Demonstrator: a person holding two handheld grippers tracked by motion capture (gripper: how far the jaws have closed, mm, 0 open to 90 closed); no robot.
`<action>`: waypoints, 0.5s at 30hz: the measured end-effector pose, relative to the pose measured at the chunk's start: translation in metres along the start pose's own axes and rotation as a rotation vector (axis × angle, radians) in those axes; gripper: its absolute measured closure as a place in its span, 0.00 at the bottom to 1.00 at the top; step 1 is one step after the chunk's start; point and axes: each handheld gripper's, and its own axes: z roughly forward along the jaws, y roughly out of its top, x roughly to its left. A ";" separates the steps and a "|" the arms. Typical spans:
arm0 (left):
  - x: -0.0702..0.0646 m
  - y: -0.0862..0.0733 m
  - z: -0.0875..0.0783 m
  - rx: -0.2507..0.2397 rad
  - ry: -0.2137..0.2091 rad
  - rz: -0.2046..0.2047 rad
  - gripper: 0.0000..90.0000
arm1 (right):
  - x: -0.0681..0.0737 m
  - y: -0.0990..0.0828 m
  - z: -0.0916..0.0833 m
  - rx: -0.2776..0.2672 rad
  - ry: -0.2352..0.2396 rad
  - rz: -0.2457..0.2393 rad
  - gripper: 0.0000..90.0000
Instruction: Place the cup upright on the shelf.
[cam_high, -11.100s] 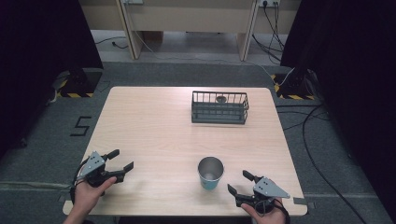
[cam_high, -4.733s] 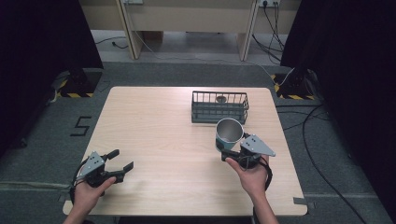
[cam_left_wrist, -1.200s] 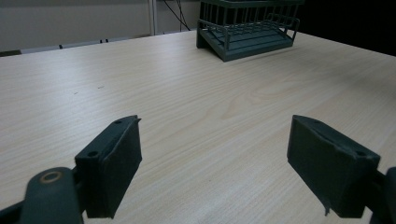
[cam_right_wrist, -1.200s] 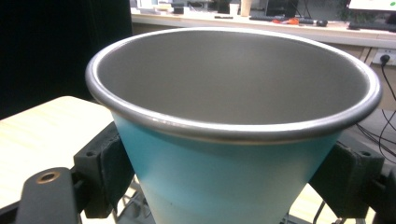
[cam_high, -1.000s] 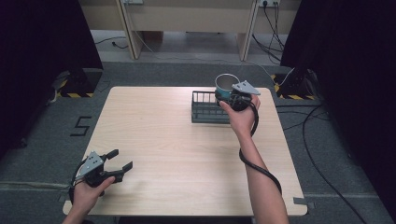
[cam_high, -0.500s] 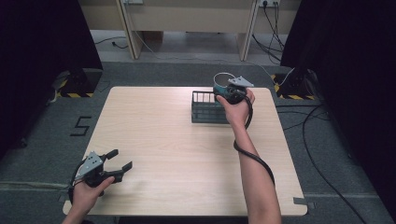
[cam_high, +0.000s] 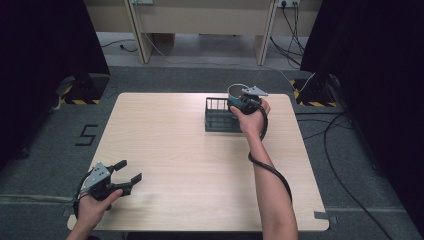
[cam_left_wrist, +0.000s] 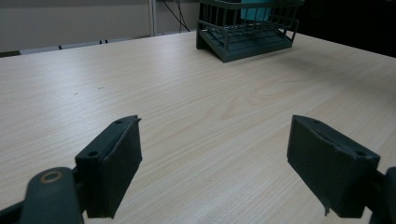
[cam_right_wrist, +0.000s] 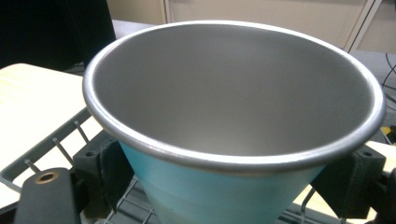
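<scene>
A teal cup (cam_right_wrist: 210, 186) with a bare metal inside and rim is held upright in my right gripper (cam_high: 239, 104), whose jaws are shut on its sides. The cup (cam_high: 235, 95) hangs over the right part of the dark wire basket (cam_high: 216, 116) at the table's far side. In the right gripper view the basket's wires (cam_right_wrist: 56, 144) lie just below the cup. My left gripper (cam_high: 125, 176) rests near the table's front left corner, jaws open with nothing between them. From the left gripper view, the basket (cam_left_wrist: 243, 32) stands far off with the cup (cam_left_wrist: 256, 6) inside its outline.
The light wooden table (cam_high: 175, 145) stretches between the two grippers. A black cable (cam_high: 270, 170) trails along the person's right forearm. Dark curtains and floor cables surround the table.
The right gripper carried the cup from the front of the table up and back, and in the last second lowered it toward the basket's right end. The left gripper stayed put.
</scene>
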 end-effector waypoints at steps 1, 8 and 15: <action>0.000 0.000 0.000 0.000 0.000 0.000 0.19 | 0.000 -0.001 0.001 0.008 -0.002 0.000 0.19; 0.000 0.000 0.000 0.001 0.000 -0.001 0.19 | 0.001 -0.008 0.006 0.030 -0.004 0.003 0.19; 0.000 0.000 0.000 0.001 -0.002 -0.001 0.19 | 0.004 -0.010 0.008 0.034 -0.015 -0.012 0.18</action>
